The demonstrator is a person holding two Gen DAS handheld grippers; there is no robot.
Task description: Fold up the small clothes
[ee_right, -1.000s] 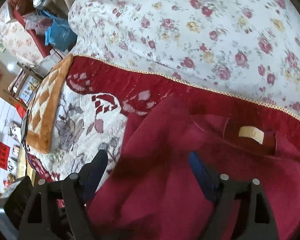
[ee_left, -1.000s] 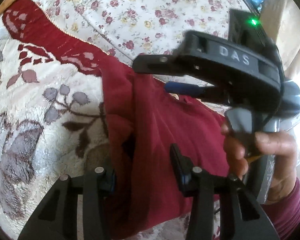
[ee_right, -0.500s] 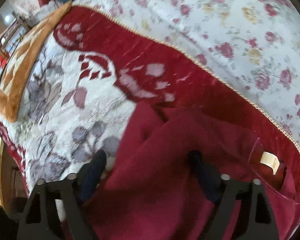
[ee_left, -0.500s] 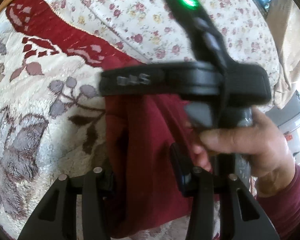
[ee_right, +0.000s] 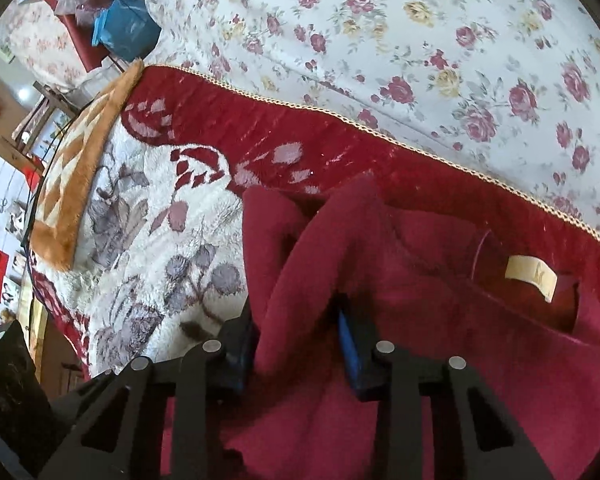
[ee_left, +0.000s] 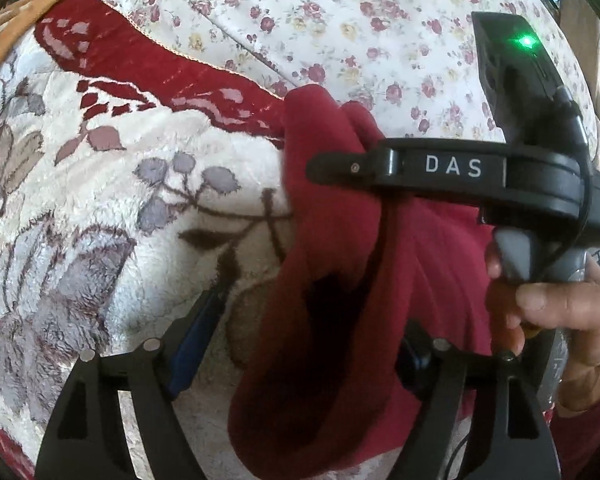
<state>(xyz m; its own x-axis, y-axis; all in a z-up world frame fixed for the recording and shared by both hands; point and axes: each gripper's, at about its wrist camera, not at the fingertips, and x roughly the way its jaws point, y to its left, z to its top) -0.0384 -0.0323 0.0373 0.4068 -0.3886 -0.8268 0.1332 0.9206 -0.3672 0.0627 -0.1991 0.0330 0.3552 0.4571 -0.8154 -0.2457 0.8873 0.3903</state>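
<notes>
A dark red fleece garment lies bunched on a cream and red floral blanket. My left gripper is open, its jaws wide apart, with a loose fold of the garment hanging between them. My right gripper is shut on a raised fold of the garment. In the right wrist view a beige neck label shows at the right. The right gripper's body crosses the left wrist view above the cloth.
A white bedsheet with red roses covers the bed beyond the blanket's gold-corded edge. An orange patterned mat lies at the blanket's left end. A blue bag and room clutter stand beyond the bed's left edge.
My left gripper has opened and let go of the garment. My right gripper has closed from wide open onto a fold and lifted it, after swinging across the left wrist view.
</notes>
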